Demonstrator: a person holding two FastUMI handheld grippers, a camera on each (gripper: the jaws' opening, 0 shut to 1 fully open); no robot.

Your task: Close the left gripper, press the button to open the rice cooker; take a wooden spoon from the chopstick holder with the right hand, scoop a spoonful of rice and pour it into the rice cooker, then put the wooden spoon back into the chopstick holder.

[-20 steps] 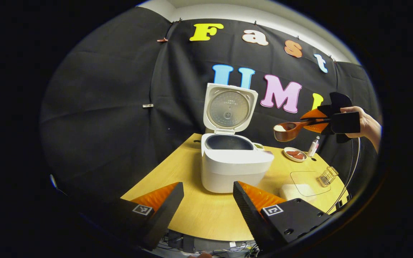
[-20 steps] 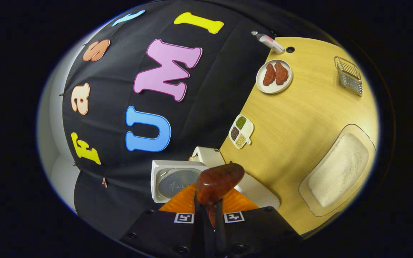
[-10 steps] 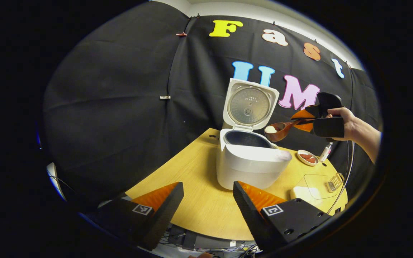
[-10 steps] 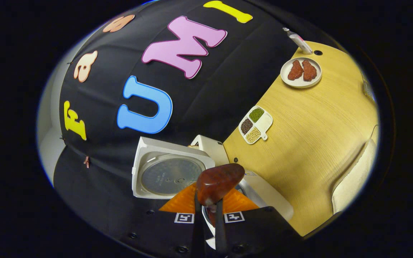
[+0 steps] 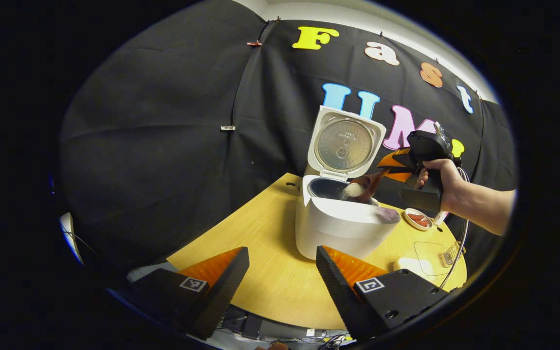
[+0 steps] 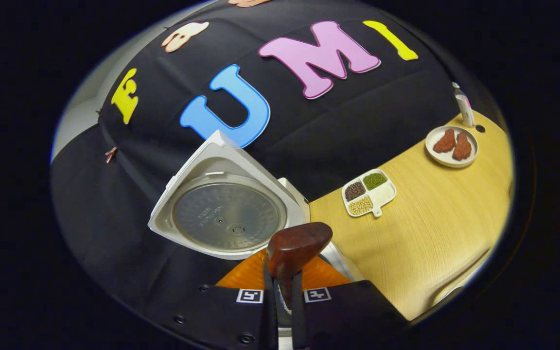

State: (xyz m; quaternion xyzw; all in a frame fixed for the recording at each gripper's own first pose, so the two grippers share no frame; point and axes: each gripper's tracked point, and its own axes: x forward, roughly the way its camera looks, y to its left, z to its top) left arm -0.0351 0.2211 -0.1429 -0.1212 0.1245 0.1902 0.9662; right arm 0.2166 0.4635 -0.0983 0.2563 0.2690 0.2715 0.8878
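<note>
The wooden spoon (image 5: 363, 185), clamped in the right claw (image 6: 280, 291), has been tipped over the rice cooker (image 5: 343, 224). Rice (image 5: 354, 190) is being poured in. The left claw (image 5: 280, 272) is held wide, idle.

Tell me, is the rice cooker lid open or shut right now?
Open. The lid stands raised behind the rice cooker, inner plate showing, while the wooden spoon tips rice over the pot.

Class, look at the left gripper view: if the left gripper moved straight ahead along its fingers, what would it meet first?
Probably the front wall of the white rice cooker on the wooden table; depth is uncertain.
</note>
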